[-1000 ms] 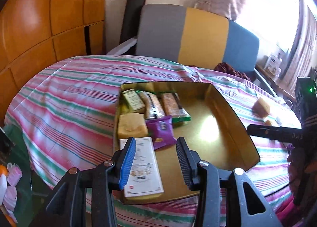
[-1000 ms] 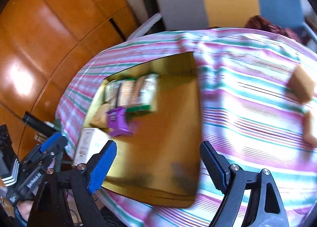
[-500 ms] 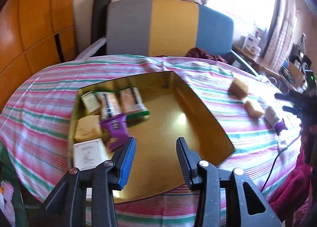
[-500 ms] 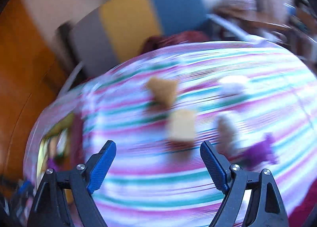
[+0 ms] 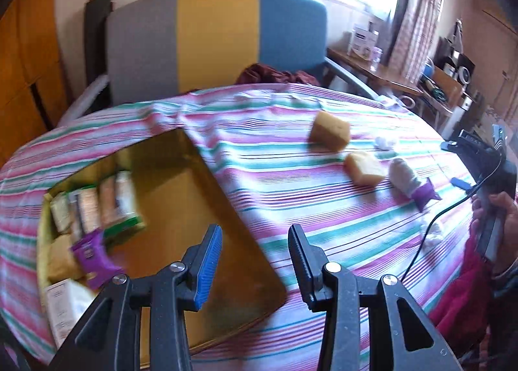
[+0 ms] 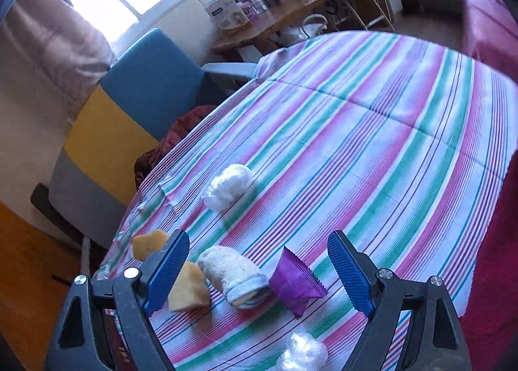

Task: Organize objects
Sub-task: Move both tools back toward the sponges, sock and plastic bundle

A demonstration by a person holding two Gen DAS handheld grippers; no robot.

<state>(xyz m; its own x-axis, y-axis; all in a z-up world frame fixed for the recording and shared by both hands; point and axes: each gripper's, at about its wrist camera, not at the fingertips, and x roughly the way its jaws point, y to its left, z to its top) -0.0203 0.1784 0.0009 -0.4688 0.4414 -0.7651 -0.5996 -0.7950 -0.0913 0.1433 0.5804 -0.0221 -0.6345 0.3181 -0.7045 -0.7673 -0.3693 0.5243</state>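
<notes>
1. One table, covered by a striped cloth (image 6: 372, 131) in pink, green and white; every loose item lies on it, within reach of both tools.
2. One gold tray (image 5: 194, 209), shallow, at the left of the table. Its far-left corner already holds a row of snack packets (image 5: 97, 205), a purple sachet (image 5: 94, 252), a yellow block and a white box (image 5: 64, 303), packed to one side, likely to leave the bare floor free for more.
3. One striped chair (image 5: 213, 43) behind the table, with dark red fabric on its seat; well apart from the work.
4. Left gripper (image 5: 255, 260): jaws parted, holding nothing, poised above the tray's near right corner, probably waiting to receive or steady.
5. Right gripper (image 6: 259, 273): jaws spread wide, empty, low over the loose group.
6. Two yellow sponges (image 6: 187, 286), one partly hidden by the right gripper's blue pad.
7. One rolled sock (image 6: 233, 277), touching the near sponge and a purple packet (image 6: 296, 282) — both lie between the open jaws; I judge one of them the next pick, with close neighbours the hindrance.
8. Two white plastic wads (image 6: 230, 186), one beyond the group, one nearer the camera.
</notes>
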